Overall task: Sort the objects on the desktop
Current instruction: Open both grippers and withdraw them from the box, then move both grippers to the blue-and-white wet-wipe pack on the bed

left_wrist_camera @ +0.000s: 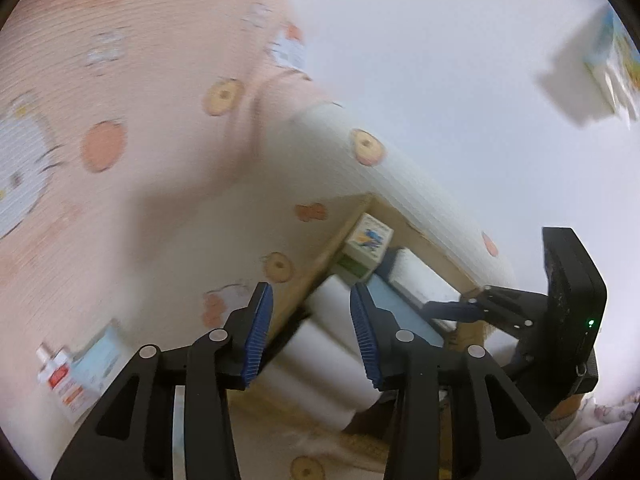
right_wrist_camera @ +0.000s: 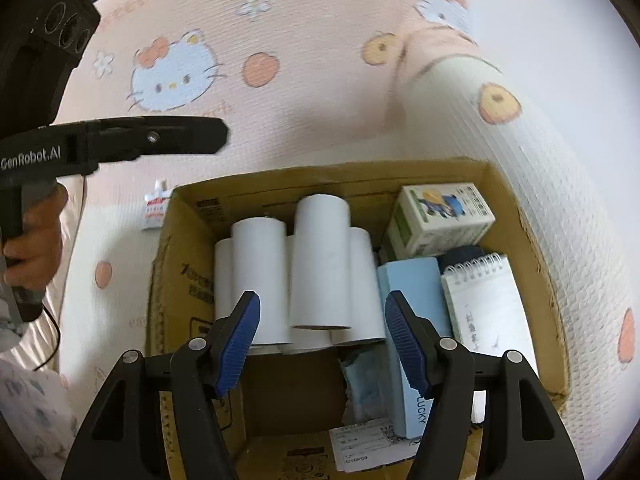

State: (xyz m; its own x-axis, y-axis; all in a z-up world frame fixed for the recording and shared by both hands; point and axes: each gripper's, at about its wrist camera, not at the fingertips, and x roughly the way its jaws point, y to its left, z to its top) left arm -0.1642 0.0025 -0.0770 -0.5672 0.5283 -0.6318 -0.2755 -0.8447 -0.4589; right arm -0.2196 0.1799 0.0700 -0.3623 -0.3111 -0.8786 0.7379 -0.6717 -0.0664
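A cardboard box (right_wrist_camera: pixel 520 208) sits on a pink cartoon-print cloth. It holds several white paper rolls (right_wrist_camera: pixel 320 264), a light blue box (right_wrist_camera: pixel 416 320), a spiral notepad (right_wrist_camera: pixel 488 304) and a small cartoon carton (right_wrist_camera: pixel 440 216). My right gripper (right_wrist_camera: pixel 322 340) is open and empty, above the rolls. My left gripper (left_wrist_camera: pixel 312 336) is open and empty, beside the box (left_wrist_camera: pixel 316 272), and shows at the left of the right wrist view (right_wrist_camera: pixel 160 136). A small white and red tube (right_wrist_camera: pixel 156 208) lies on the cloth left of the box; it also shows in the left wrist view (left_wrist_camera: pixel 60 376).
The pink cloth (right_wrist_camera: pixel 320 80) covers the surface around the box. A light blue packet (left_wrist_camera: pixel 100 356) lies next to the tube. A blurred colourful box (left_wrist_camera: pixel 608 64) sits at the far upper right of the left wrist view. A shipping label (right_wrist_camera: pixel 364 444) is on the box flap.
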